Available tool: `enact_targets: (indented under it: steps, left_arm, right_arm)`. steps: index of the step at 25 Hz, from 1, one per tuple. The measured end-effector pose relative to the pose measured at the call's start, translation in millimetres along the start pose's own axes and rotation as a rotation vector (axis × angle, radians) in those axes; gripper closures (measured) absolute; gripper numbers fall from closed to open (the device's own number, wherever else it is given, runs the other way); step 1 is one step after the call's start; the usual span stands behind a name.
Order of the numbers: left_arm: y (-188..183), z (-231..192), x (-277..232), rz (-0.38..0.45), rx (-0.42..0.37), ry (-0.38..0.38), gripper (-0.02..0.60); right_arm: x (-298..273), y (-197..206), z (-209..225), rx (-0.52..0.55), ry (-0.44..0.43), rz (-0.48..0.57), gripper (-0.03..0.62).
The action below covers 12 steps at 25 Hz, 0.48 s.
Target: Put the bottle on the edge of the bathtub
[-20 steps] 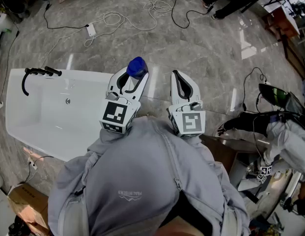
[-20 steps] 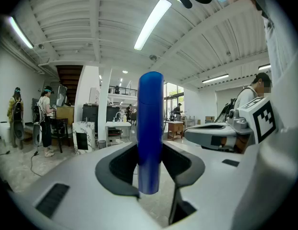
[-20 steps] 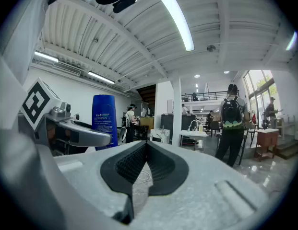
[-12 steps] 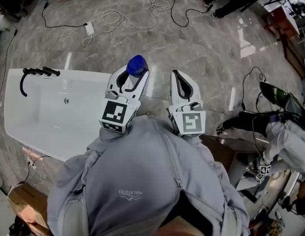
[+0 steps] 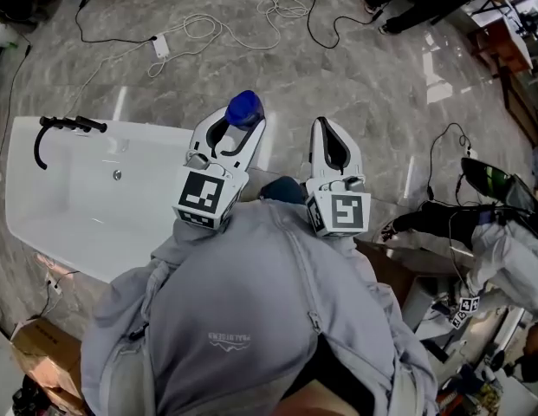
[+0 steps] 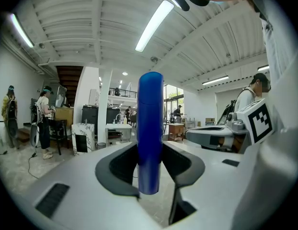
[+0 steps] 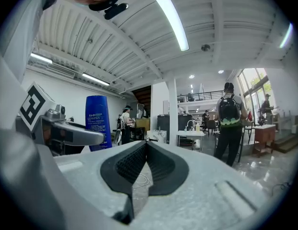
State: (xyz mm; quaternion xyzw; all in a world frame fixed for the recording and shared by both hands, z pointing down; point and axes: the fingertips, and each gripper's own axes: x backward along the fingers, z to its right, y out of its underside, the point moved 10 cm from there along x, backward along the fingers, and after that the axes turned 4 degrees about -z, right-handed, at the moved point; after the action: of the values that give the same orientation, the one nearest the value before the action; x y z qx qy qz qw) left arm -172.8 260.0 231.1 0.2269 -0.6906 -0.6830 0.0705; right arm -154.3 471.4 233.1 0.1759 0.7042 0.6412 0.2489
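A blue bottle (image 5: 244, 109) stands upright between the jaws of my left gripper (image 5: 236, 133), which is shut on it. In the left gripper view the bottle (image 6: 150, 128) fills the middle, with both dark pads pressed against its sides. My right gripper (image 5: 324, 126) is level beside it, shut with nothing in it; its pads (image 7: 139, 163) meet at the tips. The bottle (image 7: 97, 121) also shows at the left of the right gripper view. The white bathtub (image 5: 43, 219) lies on the floor to the left, below the left gripper, with a black faucet (image 5: 65, 126) at its far end.
White and black cables (image 5: 208, 29) with power strips trail over the marble floor ahead. A person (image 5: 502, 250) and dark gear crowd the right side. A cardboard box (image 5: 43, 354) sits at the lower left. People (image 7: 229, 123) and tables stand farther off in the room.
Both grippers have shifted slightly farther out from my body, the right one also a little to the right. The bottle stays in the left jaws.
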Motion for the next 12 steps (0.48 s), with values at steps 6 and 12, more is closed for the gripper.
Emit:
enact_targets:
  steps: [6,12]
  left_arm:
    - [10,-21,-17,0.005,0.016,-0.049,0.426]
    - [-4,-43,-56,0.018,0.039,-0.108,0.426]
  right_arm:
    - [-38,5,18,-0.001,-0.045,0.003,0.591]
    - [-102,-2,49,-0.001,-0.151,-0.013,0.591]
